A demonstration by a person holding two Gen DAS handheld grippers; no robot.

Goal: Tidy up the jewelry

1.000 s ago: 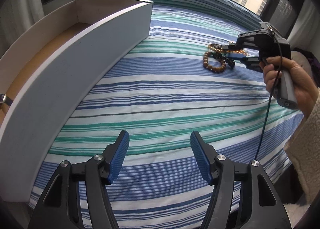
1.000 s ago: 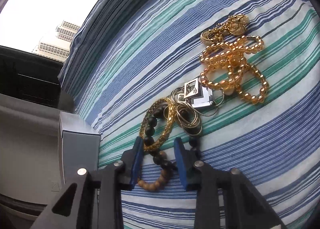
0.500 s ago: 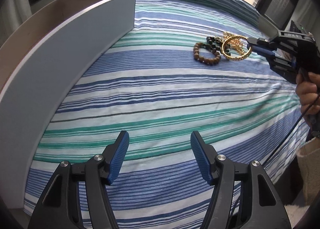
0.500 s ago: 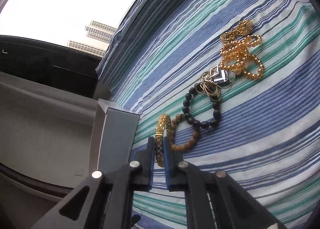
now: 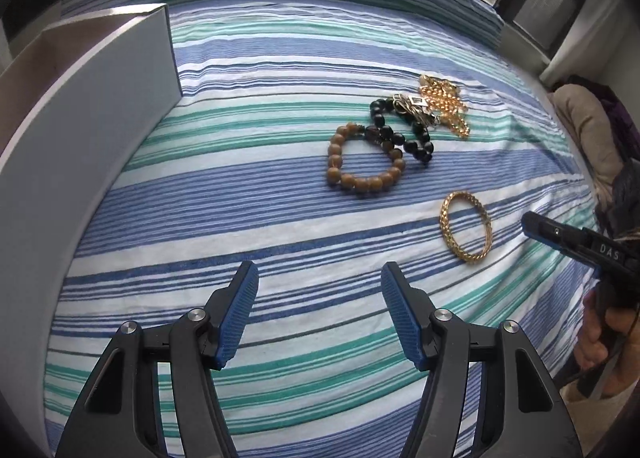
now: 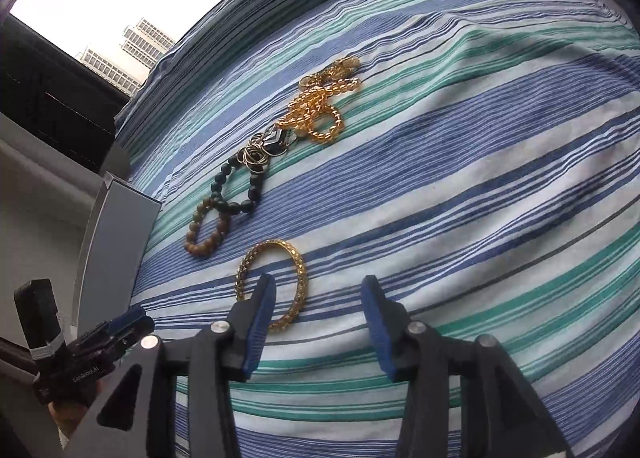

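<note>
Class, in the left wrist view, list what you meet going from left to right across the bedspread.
White box → brown bead bracelet → black bead bracelet → gold bangle → right tongs.

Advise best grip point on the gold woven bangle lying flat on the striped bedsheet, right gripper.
Pinch the gold woven bangle across its near band, one finger inside the hoop, one outside, coming down from above. It lies flat and alone on the striped bedsheet, apart from the brown wooden bead bracelet, so nothing crowds it. The right gripper is open, just short of it.
</note>
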